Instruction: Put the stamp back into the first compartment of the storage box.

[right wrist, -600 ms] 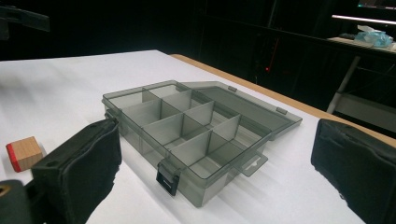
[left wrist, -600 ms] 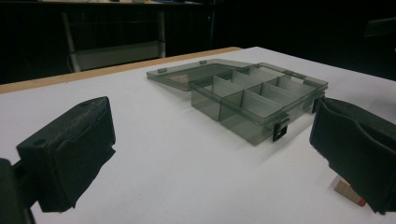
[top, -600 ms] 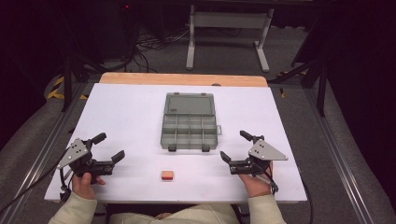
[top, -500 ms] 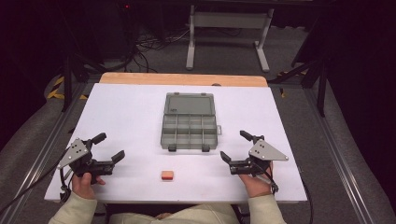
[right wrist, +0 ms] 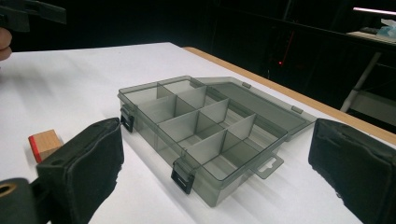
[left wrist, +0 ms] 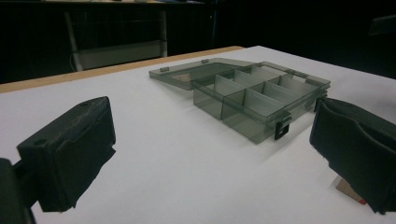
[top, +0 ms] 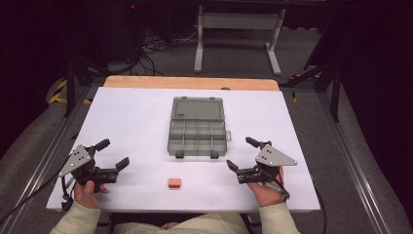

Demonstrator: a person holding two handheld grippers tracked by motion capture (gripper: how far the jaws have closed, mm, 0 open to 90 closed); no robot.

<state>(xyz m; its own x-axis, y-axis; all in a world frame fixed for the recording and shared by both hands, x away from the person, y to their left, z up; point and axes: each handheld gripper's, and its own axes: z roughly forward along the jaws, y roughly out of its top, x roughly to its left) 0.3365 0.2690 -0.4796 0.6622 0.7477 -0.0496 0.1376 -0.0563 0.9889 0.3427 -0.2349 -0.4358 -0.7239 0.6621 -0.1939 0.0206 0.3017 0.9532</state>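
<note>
A clear grey compartment box (top: 198,130) lies open in the middle of the white table (top: 136,117), its lid flat behind it and its compartments empty (right wrist: 201,130) (left wrist: 261,95). A small wooden block with a red end (top: 174,183) rests near the front edge, also seen at the left of the right gripper view as the block (right wrist: 45,144). My left gripper (top: 113,155) rests at the front left, open and holding nothing. My right gripper (top: 242,154) rests at the front right, open and holding nothing. Both point inward toward the box.
A wooden strip (top: 190,83) runs along the table's far edge. Behind it stand a metal frame (top: 236,34) and cables on a dark floor. Rails run along both sides of the table. The other hand's gripper (right wrist: 28,11) sits at the top left of the right gripper view.
</note>
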